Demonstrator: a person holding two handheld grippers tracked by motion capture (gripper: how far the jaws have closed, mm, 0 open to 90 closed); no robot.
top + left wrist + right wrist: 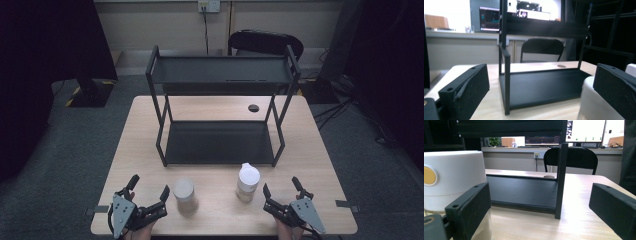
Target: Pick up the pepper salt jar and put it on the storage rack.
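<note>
Two white-lidded jars stand on the wooden table (215,220) near its front edge. The left jar (184,196) has a round lid; its lid (596,105) edges into the left gripper view behind the right jaw. The right jar (247,182) has a spouted lid with a yellow dot (454,180). My left gripper (148,188) rests open just left of the left jar. My right gripper (281,187) rests open just right of the right jar. Neither holds anything. A black two-tier metal rack (220,142) stands behind the jars.
A black chair (265,42) stands beyond the table's far edge. A small dark round cap (253,107) sits in the tabletop behind the rack. Both rack shelves (544,86) (524,191) are bare. Bare wood lies between the jars and the rack.
</note>
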